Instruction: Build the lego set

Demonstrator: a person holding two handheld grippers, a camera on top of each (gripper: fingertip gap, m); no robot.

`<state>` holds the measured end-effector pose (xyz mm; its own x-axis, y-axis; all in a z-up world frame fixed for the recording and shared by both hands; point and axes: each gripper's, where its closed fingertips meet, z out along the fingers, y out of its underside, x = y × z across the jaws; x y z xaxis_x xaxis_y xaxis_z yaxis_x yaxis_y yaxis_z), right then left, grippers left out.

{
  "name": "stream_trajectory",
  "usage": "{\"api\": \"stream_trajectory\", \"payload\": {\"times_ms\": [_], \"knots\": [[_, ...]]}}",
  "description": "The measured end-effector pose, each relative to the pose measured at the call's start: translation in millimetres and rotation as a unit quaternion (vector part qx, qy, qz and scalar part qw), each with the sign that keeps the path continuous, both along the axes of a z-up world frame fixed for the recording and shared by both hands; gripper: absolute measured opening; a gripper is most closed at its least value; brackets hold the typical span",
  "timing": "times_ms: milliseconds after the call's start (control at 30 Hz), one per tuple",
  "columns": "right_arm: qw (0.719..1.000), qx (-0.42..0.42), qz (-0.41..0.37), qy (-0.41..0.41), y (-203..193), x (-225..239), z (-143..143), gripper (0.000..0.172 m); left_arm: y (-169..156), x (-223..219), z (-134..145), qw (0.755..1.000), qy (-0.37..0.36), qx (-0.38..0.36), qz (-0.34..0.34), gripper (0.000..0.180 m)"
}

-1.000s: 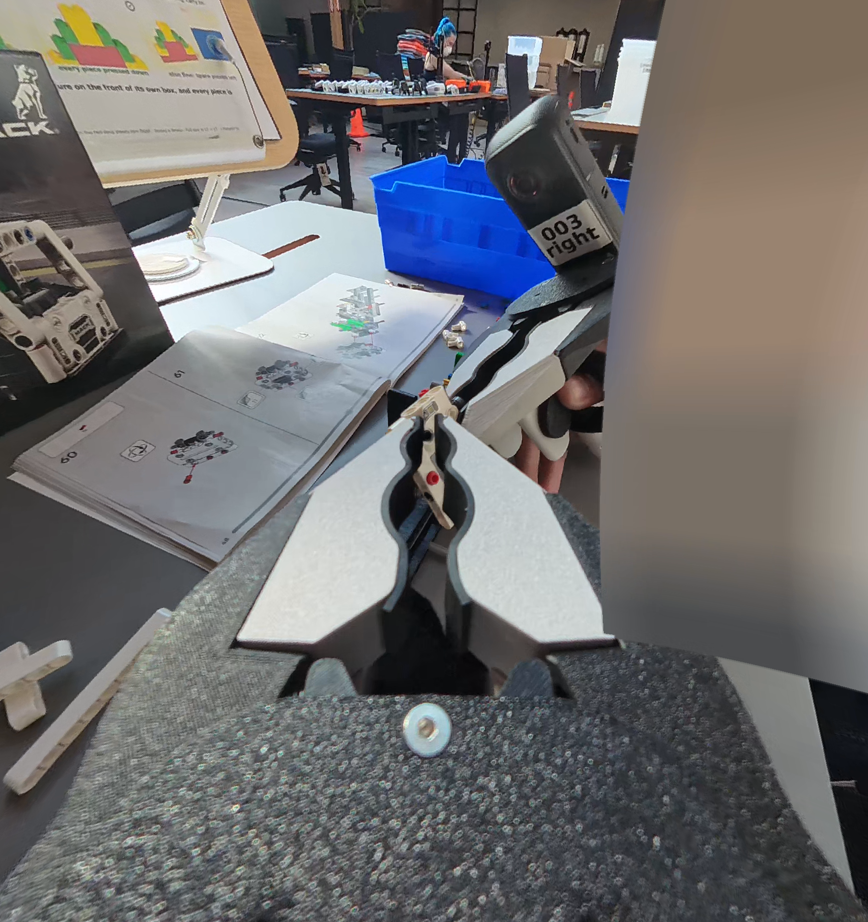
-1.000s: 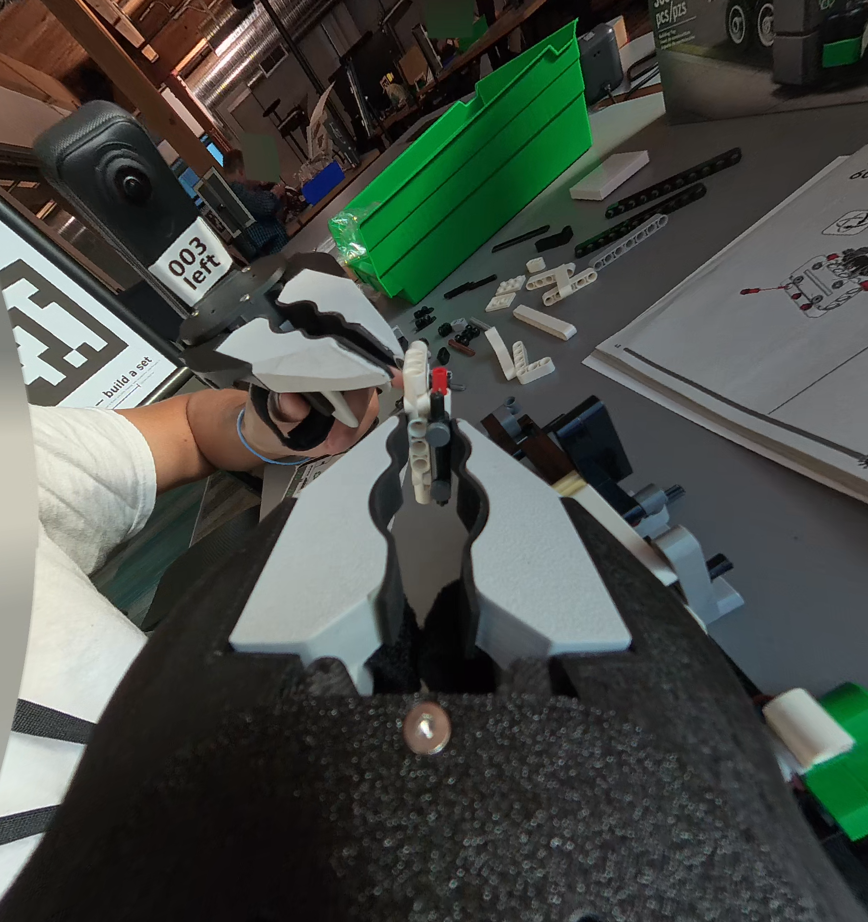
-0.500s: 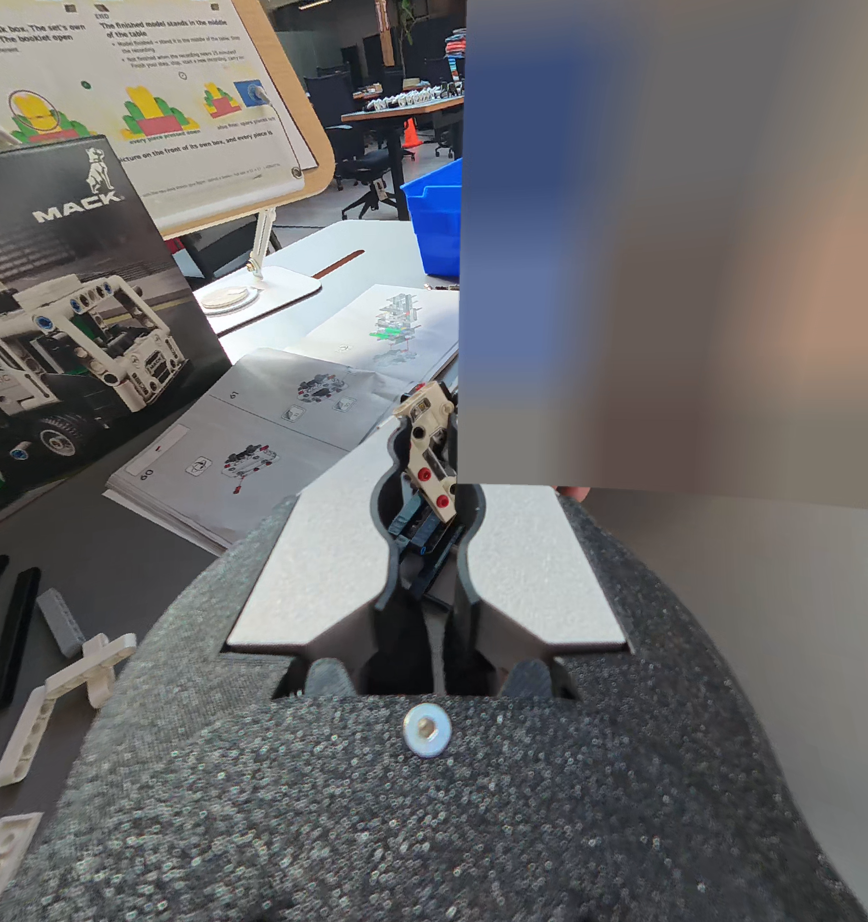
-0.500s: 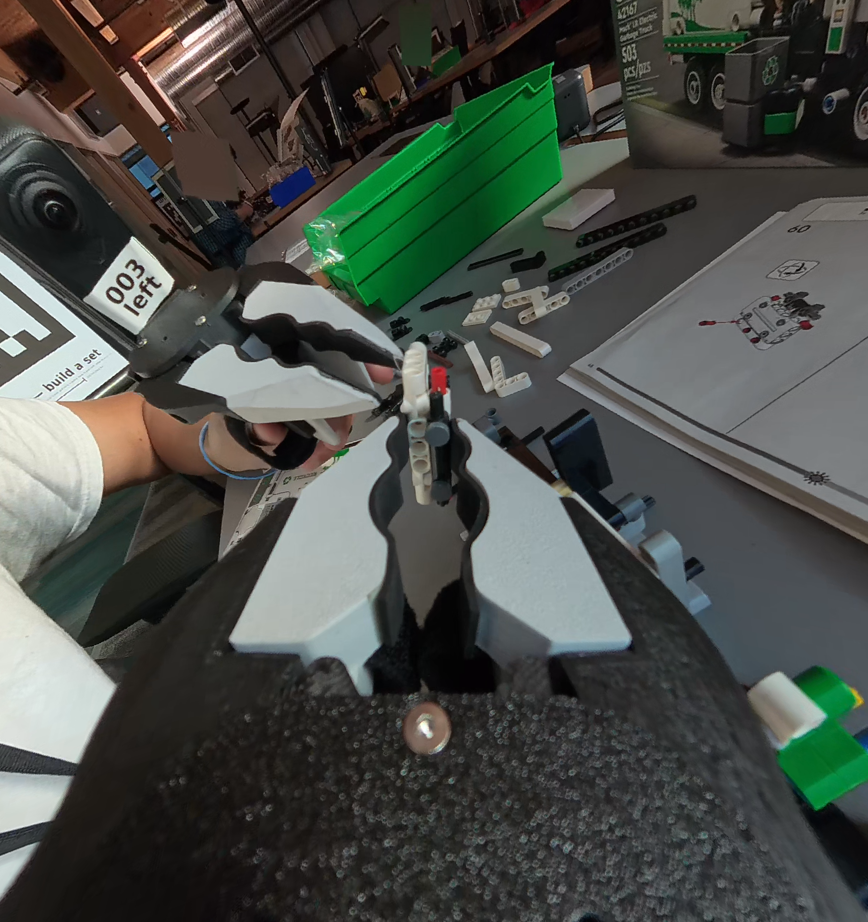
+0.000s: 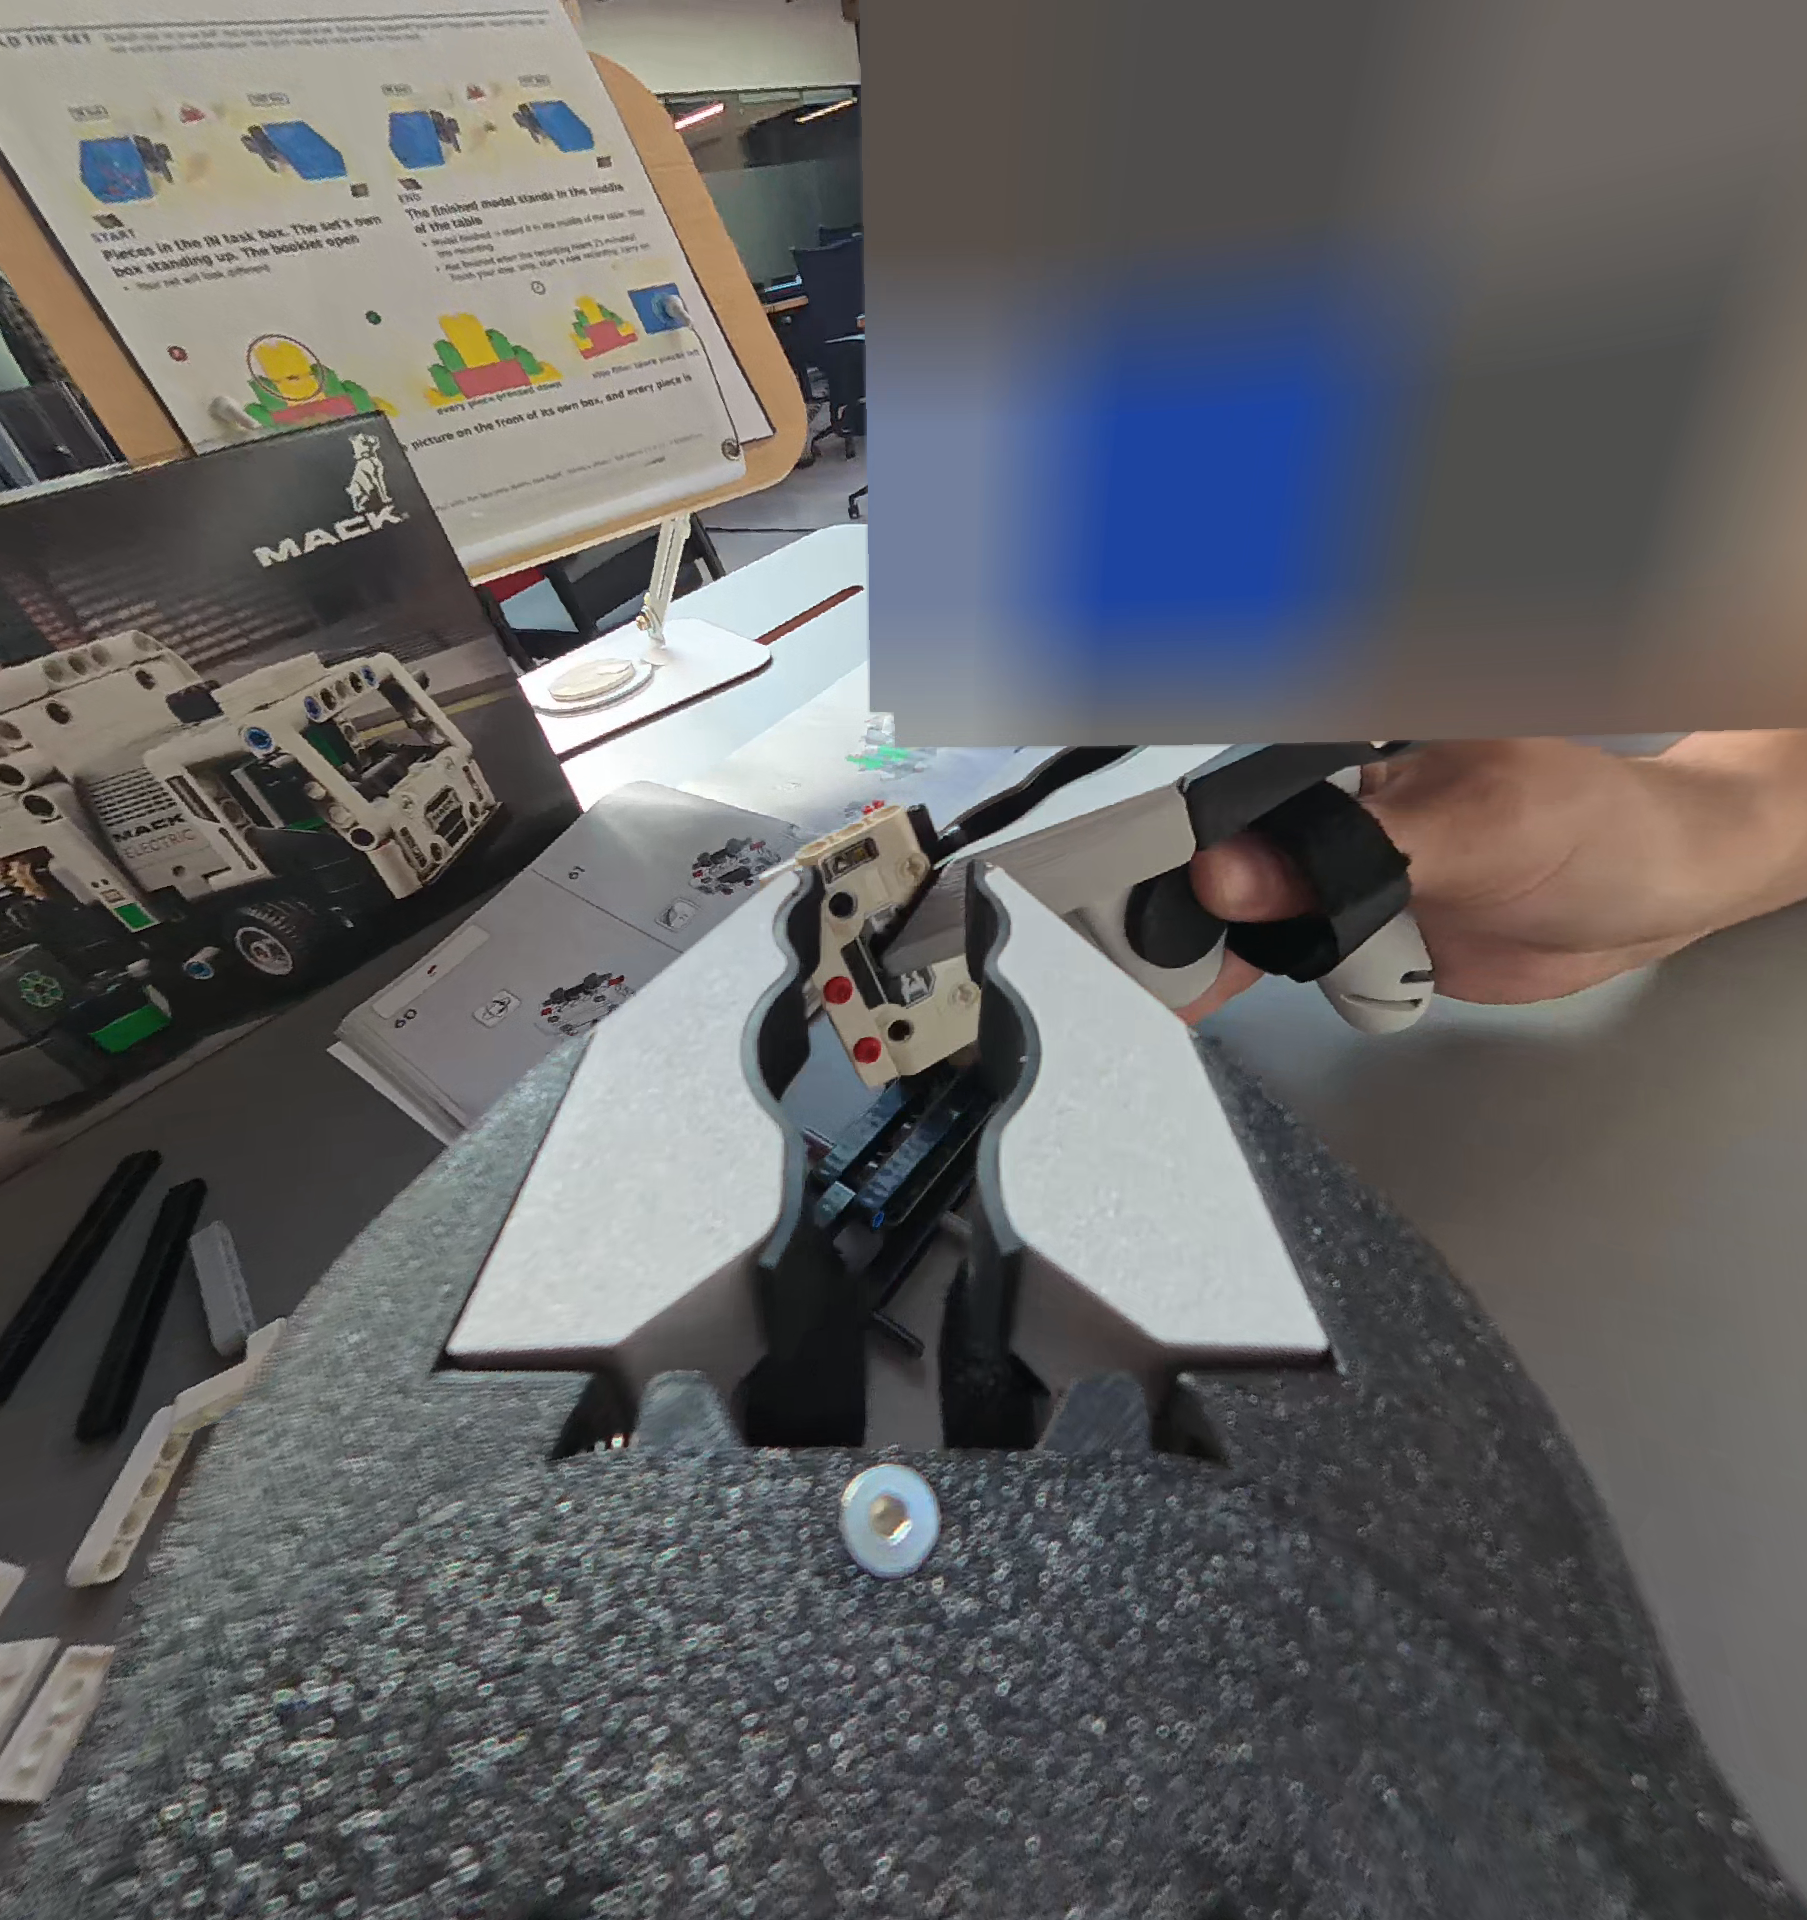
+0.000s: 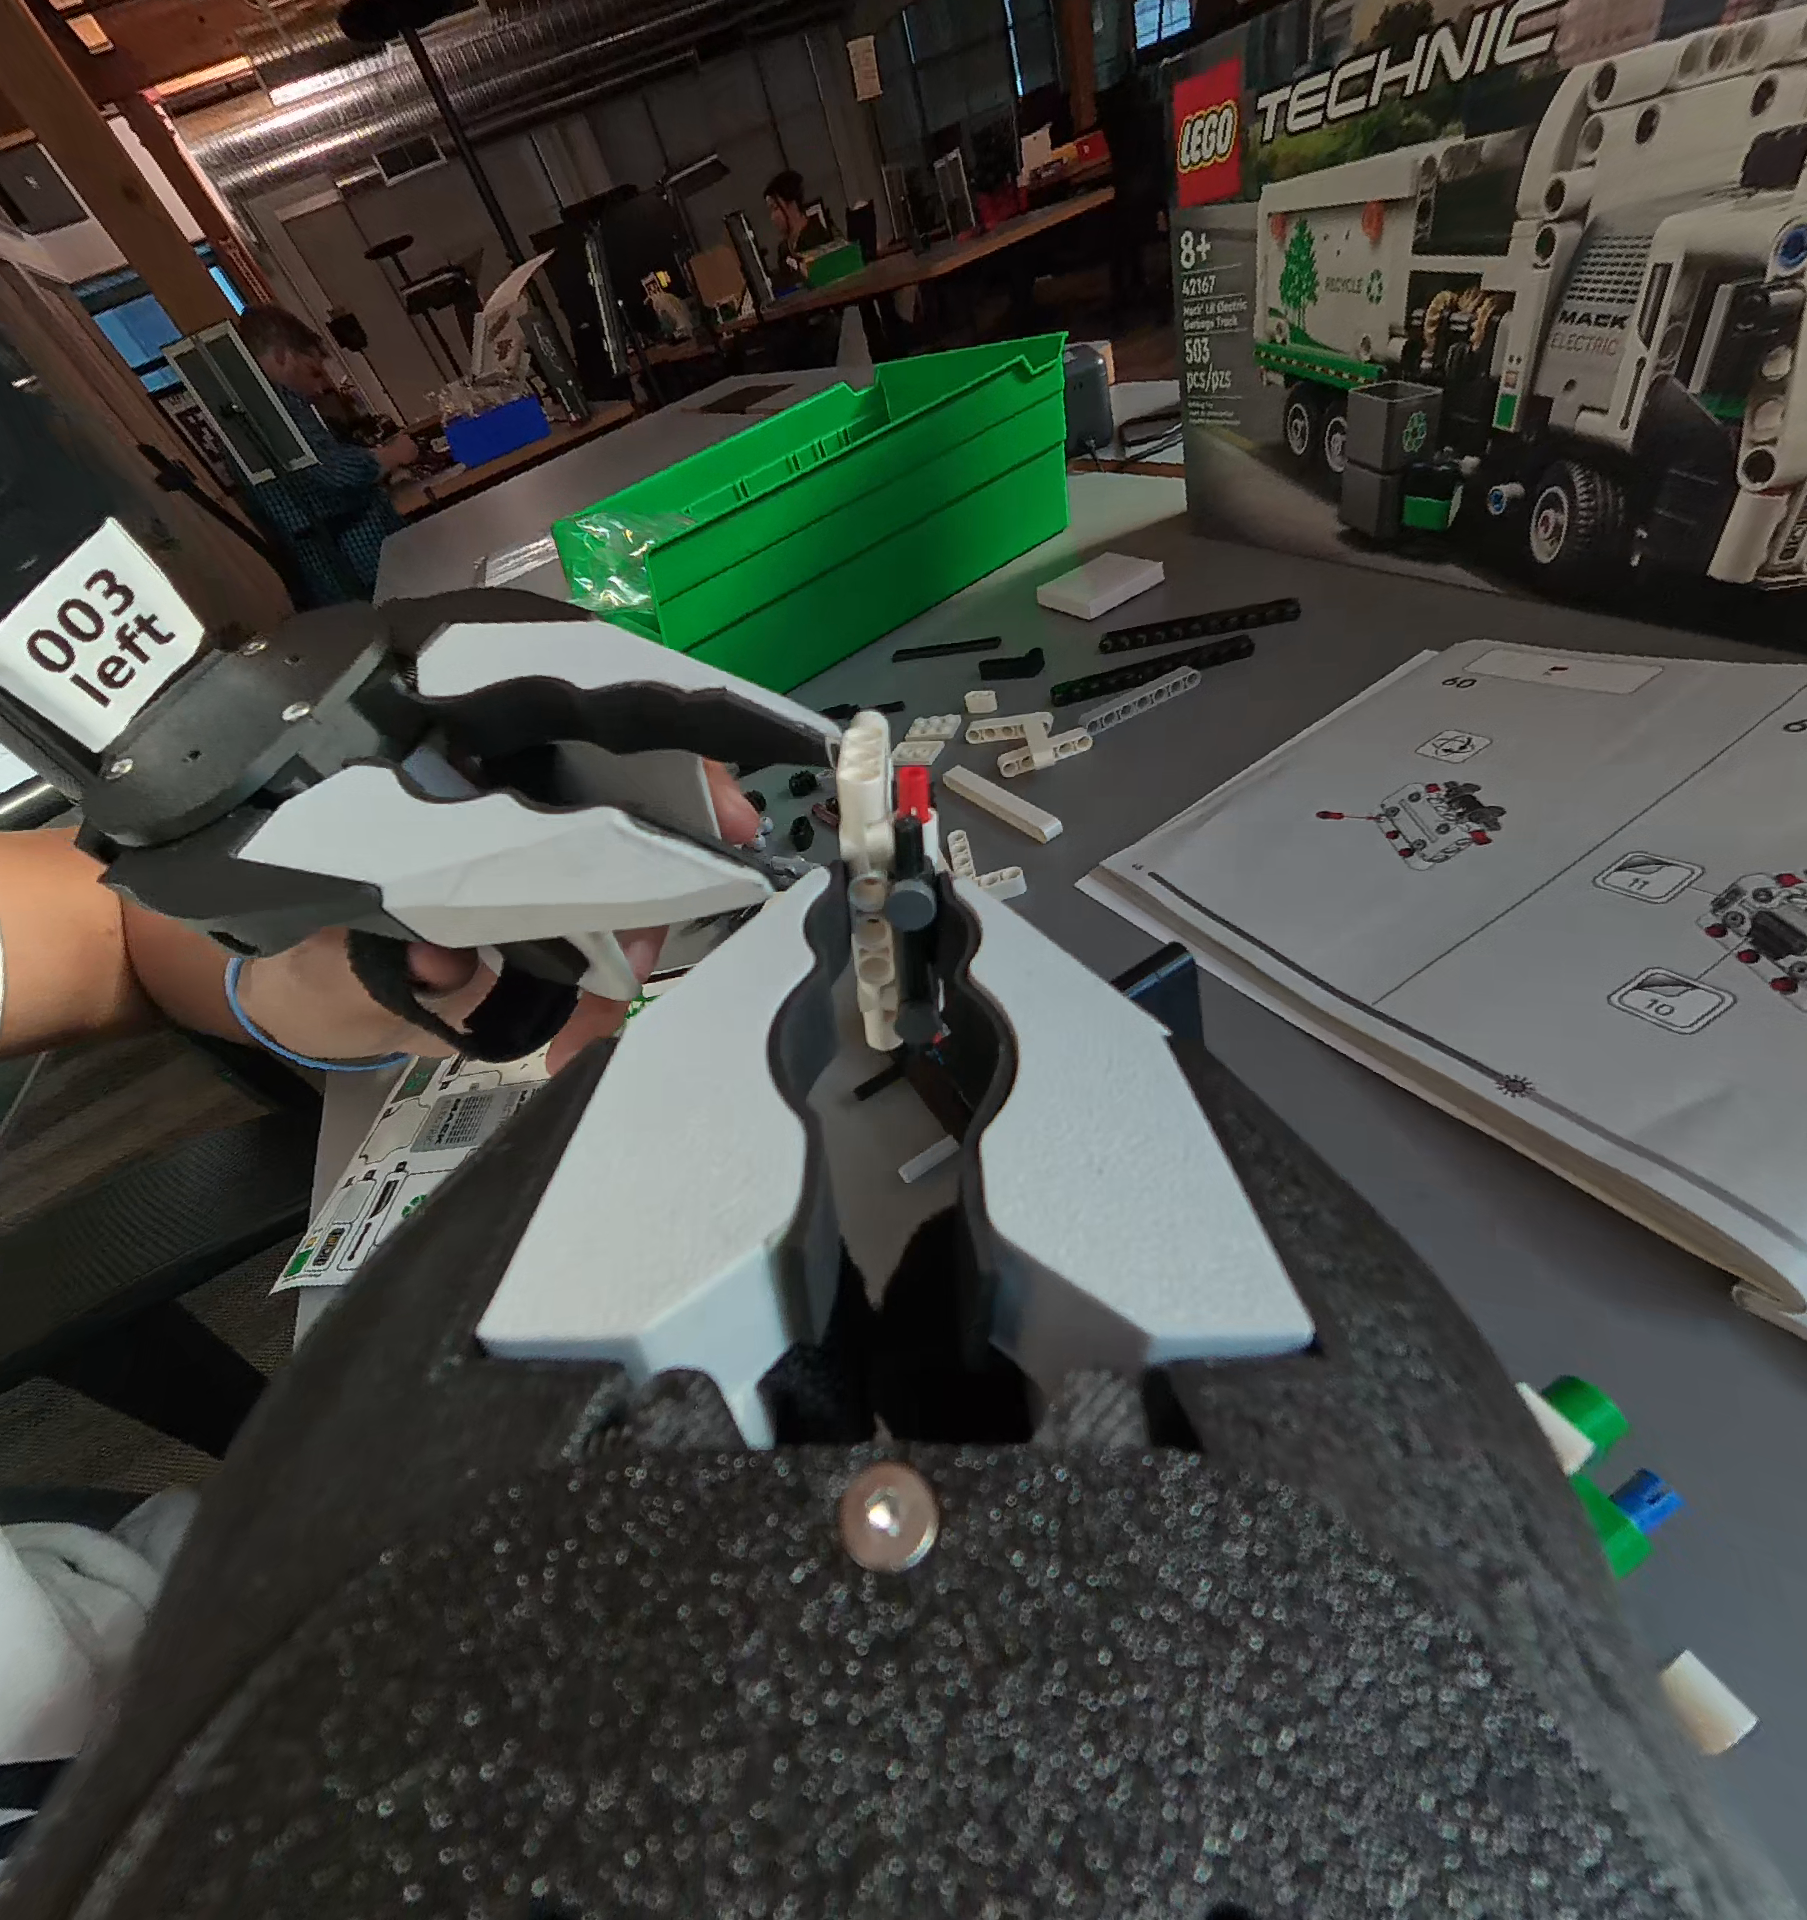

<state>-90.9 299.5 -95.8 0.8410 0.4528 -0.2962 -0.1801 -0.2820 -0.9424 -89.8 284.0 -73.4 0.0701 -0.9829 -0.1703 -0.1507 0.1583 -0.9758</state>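
Observation:
Both grippers hold one small brick assembly in the air above the grey table (image 5: 1501, 1143). In the left wrist view it is a cream-white frame with red pins (image 5: 883, 951) and dark beams below it, and my left gripper (image 5: 888, 894) is shut on its two sides. The right gripper's finger (image 5: 1065, 842) reaches in from the right and meets the frame. In the right wrist view my right gripper (image 6: 891, 888) pinches the assembly (image 6: 873, 831) at a grey pin and white beam, with a red pin on top. The left gripper (image 6: 525, 790) comes in from the left, its tips at the white beam.
An open instruction booklet (image 6: 1501, 883) lies to the right, the set's box (image 6: 1501, 312) stands behind it. A green bin (image 6: 837, 520) stands at the back. Loose white and black beams (image 6: 1034, 727) lie scattered. Black beams (image 5: 99, 1278) lie front left. A picture board (image 5: 411, 260) stands behind. The tips of both grippers are at nearly the same place.
Both grippers kept hold of the assembly and swung together. It has turned, so its cream face with the red pins shows more in the left view. The box came into the right view.

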Motion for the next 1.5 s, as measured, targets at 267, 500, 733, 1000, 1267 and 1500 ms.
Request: {"api": "stream_trajectory", "payload": {"times_ms": [267, 500, 733, 1000, 1267, 1500], "knots": [[1.000, 0.007, -0.006, 0.002, -0.5, 2.6, 4.4, 0.014, -1.4, 4.2, 6.2, 0.999, -0.011, 0.017, 0.032, 0.028], [1.000, 0.005, 0.002, 0.010, -1.8, 0.1, 4.9, 0.014, 0.3, 3.9, 10.5, 0.998, -0.022, 0.034, 0.049, 0.037], [1.000, 0.001, 0.005, 0.029, -1.1, 3.1, 6.9, 0.014, 4.2, 0.8, 11.1, 0.997, -0.020, 0.042, 0.053, 0.046], [0.994, 0.010, 0.068, 0.080, -7.4, -5.5, 17.6, 0.014, 5.6, -15.4, 26.4, 0.990, -0.030, -0.118, -0.077, 0.051], [0.991, 0.017, 0.115, 0.061, -15.0, -23.4, 16.5, 0.014, 5.6, -16.1, 12.5, 0.959, 0.010, -0.234, -0.161, 0.039], [0.991, 0.014, 0.123, 0.054, -16.5, -27.9, 14.1, 0.014, -3.6, -15.0, 10.3, 0.953, 0.019, -0.239, -0.183, 0.031]]}}
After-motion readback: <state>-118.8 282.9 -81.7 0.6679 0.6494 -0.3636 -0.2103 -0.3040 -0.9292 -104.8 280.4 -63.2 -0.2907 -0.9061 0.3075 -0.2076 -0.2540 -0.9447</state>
